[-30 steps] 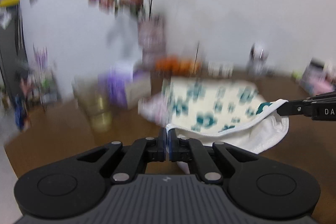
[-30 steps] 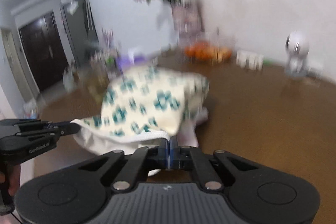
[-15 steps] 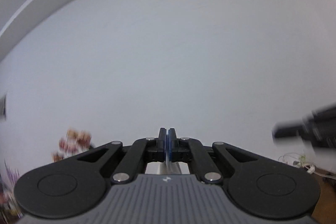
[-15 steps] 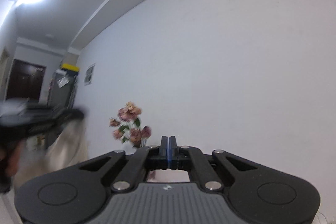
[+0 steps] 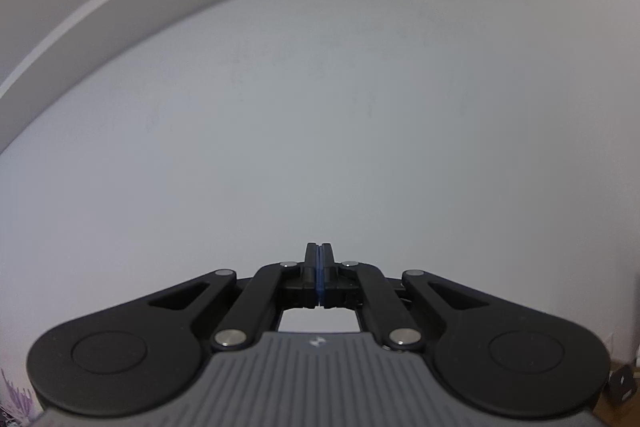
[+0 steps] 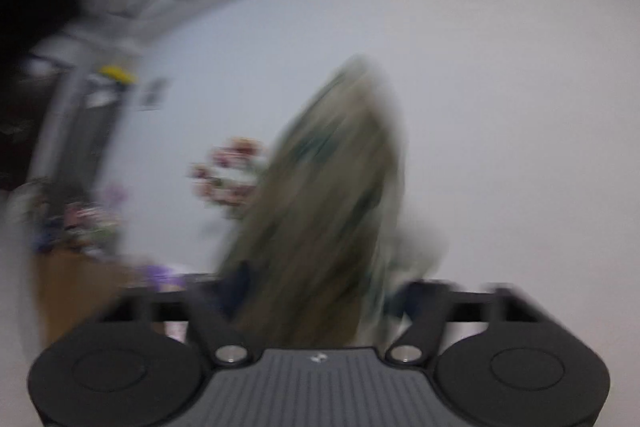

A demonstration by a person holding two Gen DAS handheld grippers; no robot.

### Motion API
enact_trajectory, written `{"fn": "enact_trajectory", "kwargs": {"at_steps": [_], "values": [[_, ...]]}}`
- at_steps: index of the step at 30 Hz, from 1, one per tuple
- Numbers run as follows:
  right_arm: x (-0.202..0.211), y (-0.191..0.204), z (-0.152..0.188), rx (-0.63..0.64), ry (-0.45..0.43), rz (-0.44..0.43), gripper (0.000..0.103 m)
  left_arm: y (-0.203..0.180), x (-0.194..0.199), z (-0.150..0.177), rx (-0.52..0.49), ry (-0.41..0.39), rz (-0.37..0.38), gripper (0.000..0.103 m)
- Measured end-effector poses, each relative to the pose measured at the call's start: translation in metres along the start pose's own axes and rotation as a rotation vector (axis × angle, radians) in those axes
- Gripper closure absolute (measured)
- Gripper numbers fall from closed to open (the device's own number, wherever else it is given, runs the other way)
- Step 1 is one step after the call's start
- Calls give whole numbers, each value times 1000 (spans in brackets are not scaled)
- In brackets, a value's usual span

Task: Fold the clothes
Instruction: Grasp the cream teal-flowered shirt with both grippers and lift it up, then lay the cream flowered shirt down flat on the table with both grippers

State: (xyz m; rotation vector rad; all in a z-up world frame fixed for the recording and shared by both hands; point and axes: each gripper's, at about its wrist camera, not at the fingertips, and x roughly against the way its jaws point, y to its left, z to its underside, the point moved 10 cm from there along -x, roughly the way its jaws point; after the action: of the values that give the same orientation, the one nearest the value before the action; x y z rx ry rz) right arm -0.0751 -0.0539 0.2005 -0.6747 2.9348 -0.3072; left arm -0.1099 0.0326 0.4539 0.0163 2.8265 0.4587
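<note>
Cloth (image 6: 320, 227) blurred in right view only, right hand-held gripper (image 6: 316, 291) spread, left hand-held gripper (image 5: 319, 259) pressed together.

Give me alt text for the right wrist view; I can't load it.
A blurred cream cloth with teal print hangs in front of the right gripper, whose fingers look spread apart. Behind it: a white wall, pink flowers, and a strip of wooden table. Heavy motion blur hides any contact.
</note>
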Motion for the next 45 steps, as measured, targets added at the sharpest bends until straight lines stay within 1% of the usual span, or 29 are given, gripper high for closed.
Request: {"fn": "enact_trajectory", "kwargs": {"at_steps": [1, 3, 7, 8, 9, 10, 11, 12, 13, 14, 17, 19, 20, 21, 22, 23, 24, 25, 28, 31, 32, 33, 34, 35, 37, 39, 40, 42, 45], "values": [[-13, -21, 3, -27, 18, 36, 100, -1, -3, 5, 8, 11, 6, 103], [-42, -59, 21, -40, 79, 110, 103, -8, -12, 30, 17, 62, 32, 103], [-84, -135, 55, -110, 192, 230, 103, -35, -25, 119, 7, 231, 121, 98], [-88, -153, 63, -148, 216, 247, 103, -46, -24, 152, 13, 293, 161, 89], [-91, -167, 72, -179, 253, 247, 103, -58, -20, 191, 47, 364, 201, 68], [-92, -174, 86, -199, 314, 222, 100, -70, -16, 229, 84, 435, 241, 54], [-89, -180, 104, -218, 379, 198, 89, -83, -11, 267, 120, 506, 281, 36], [-84, -179, 120, -237, 434, 170, 78, -98, -2, 304, 135, 581, 306, 34], [-75, -167, 136, -256, 471, 135, 53, -114, 7, 341, 148, 655, 331, 35], [-66, -154, 151, -276, 509, 100, 37, -129, 17, 378, 161, 730, 355, 35], [-37, -115, 195, -333, 621, -6, 35, -161, 32, 439, 150, 855, 428, 34], [-19, -89, 223, -367, 690, -74, 35, -171, 39, 447, 119, 858, 468, 33], [-15, -74, 235, -373, 712, -102, 37, -176, 43, 451, 104, 859, 488, 39], [-12, -61, 242, -372, 731, -130, 39, -173, 39, 455, 115, 881, 499, 70], [-11, -50, 244, -361, 747, -158, 46, -169, 34, 458, 128, 904, 509, 88], [-12, -41, 246, -346, 763, -183, 53, -165, 29, 462, 142, 928, 519, 94], [-17, -38, 250, -324, 783, -192, 62, -160, 25, 459, 184, 936, 533, 94], [-26, -40, 254, -300, 802, -184, 102, -155, 22, 454, 256, 939, 546, 95], [-58, -67, 249, -247, 786, -93, 103, -119, -16, 448, 585, 919, 574, 96], [-107, -125, 219, -171, 712, 78, 103, -74, -67, 456, 827, 906, 524, 94], [-128, -147, 214, -179, 705, 132, 102, -60, -86, 471, 885, 932, 472, 88], [-149, -171, 212, -213, 708, 180, 101, -50, -98, 486, 868, 966, 401, 77], [-169, -192, 214, -263, 723, 216, 92, -40, -109, 501, 845, 998, 328, 71], [-183, -207, 219, -335, 758, 233, 78, -36, -106, 496, 782, 967, 308, 68], [-180, -208, 210, -389, 734, 223, 70, -29, -99, 480, 649, 893, 278, 56], [-165, -195, 193, -397, 660, 181, 52, -42, -76, 457, 618, 837, 347, 26], [-151, -179, 187, -382, 632, 132, 33, -48, -64, 446, 604, 809, 384, 25], [-124, -142, 188, -360, 631, 10, 29, -91, -49, 433, 499, 797, 516, 23], [-93, -111, 202, -387, 661, -35, 29, -148, -38, 441, 234, 813, 570, 16]]}}
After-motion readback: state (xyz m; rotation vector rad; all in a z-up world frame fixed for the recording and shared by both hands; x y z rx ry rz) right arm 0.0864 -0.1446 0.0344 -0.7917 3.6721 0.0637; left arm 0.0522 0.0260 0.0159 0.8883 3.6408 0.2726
